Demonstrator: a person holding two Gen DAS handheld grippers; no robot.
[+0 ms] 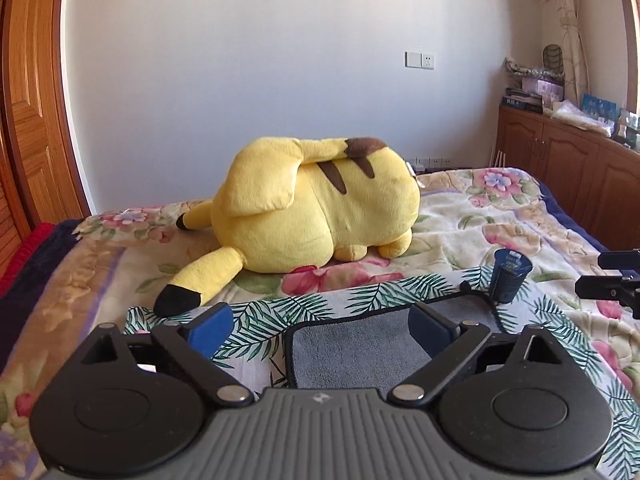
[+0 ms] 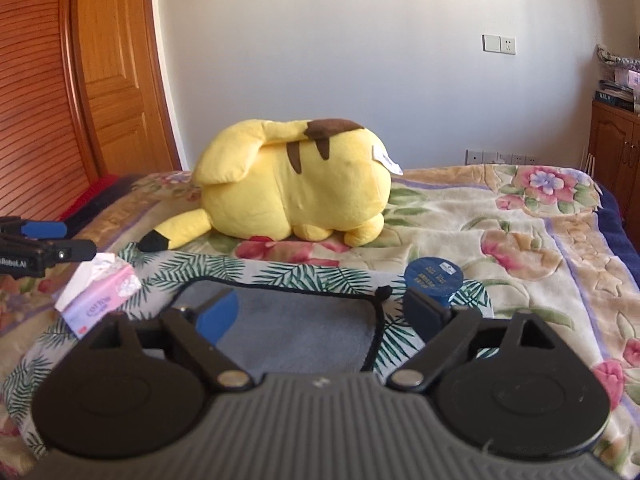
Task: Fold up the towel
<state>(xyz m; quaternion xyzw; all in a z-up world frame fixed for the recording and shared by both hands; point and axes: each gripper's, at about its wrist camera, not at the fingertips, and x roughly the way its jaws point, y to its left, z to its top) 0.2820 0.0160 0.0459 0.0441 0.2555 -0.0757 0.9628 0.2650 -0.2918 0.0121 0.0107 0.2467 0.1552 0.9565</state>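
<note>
- The grey towel (image 2: 296,320) lies flat on a leaf-print cloth (image 2: 304,274) on the bed (image 2: 520,216), long axis left to right.
- Your left gripper (image 1: 322,330) and right gripper (image 2: 324,316) hover over it, jaws released, empty.
- Each is about equally near.

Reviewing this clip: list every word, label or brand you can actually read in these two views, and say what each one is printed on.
"COTTON": on the pink tissue pack, right wrist view.
"Rebel.AI", first letters cut off: on the left gripper body, same view.
White print on the blue cup lid: too small to read.
Tag on the yellow plush: blurred, unreadable.
Boxes on the wooden cabinet: print too small.
</note>
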